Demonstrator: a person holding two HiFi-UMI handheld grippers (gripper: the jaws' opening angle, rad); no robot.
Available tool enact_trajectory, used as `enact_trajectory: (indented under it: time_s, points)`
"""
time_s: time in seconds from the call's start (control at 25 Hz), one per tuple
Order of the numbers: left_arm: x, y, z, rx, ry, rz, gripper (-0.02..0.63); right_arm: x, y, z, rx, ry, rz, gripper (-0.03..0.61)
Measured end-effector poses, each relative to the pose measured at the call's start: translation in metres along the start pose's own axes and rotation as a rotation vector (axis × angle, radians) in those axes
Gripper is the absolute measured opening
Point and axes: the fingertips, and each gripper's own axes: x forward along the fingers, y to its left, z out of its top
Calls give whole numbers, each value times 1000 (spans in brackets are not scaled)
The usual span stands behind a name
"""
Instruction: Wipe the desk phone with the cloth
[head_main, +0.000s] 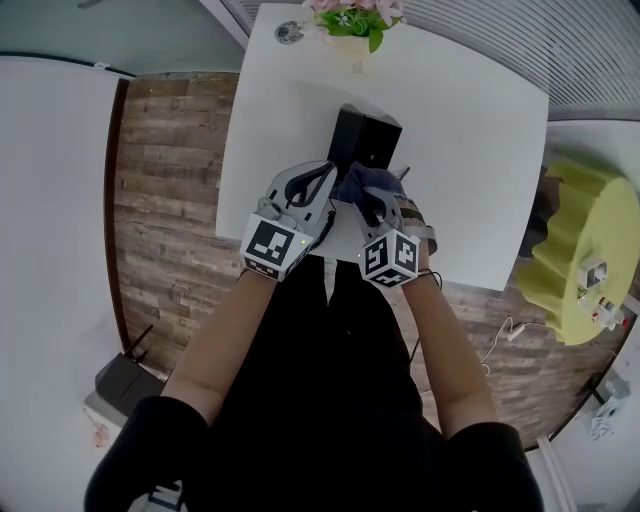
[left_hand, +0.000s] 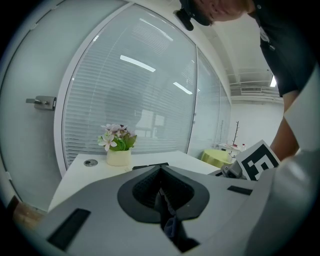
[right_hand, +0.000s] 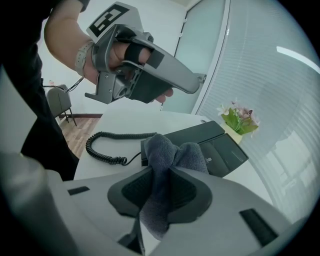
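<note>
The black desk phone (head_main: 362, 140) (right_hand: 210, 145) stands on the white table (head_main: 470, 150), its coiled cord (right_hand: 107, 142) trailing toward the near edge. My right gripper (head_main: 378, 200) (right_hand: 160, 175) is shut on a grey-blue cloth (head_main: 362, 182) (right_hand: 172, 152) bunched just in front of the phone's near end. My left gripper (head_main: 322, 175) (left_hand: 161, 170) (right_hand: 197, 82) hangs beside it on the left, above the table, with its jaws together and nothing clearly between them. Only a thin top edge of the phone (left_hand: 150, 165) shows in the left gripper view.
A pot of flowers (head_main: 352, 25) (left_hand: 118, 150) (right_hand: 239, 120) and a small round disc (head_main: 289, 32) (left_hand: 90, 162) sit at the table's far edge by a glass wall. A yellow-covered table (head_main: 590, 260) stands to the right. Wood floor runs along the left.
</note>
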Motion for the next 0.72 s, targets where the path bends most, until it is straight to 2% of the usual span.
enact_trajectory:
  time_s: [0.32, 0.56, 0.72]
  points:
    - [-4, 2, -3, -3, 5, 4, 9, 1, 14, -3, 28, 6, 34, 100]
    - [-10, -2, 0, 8, 17, -1, 9, -1, 38, -7, 49, 37, 136, 100]
    - [-17, 1, 8, 21, 13, 4, 9, -14, 23, 12, 95, -9, 133, 100]
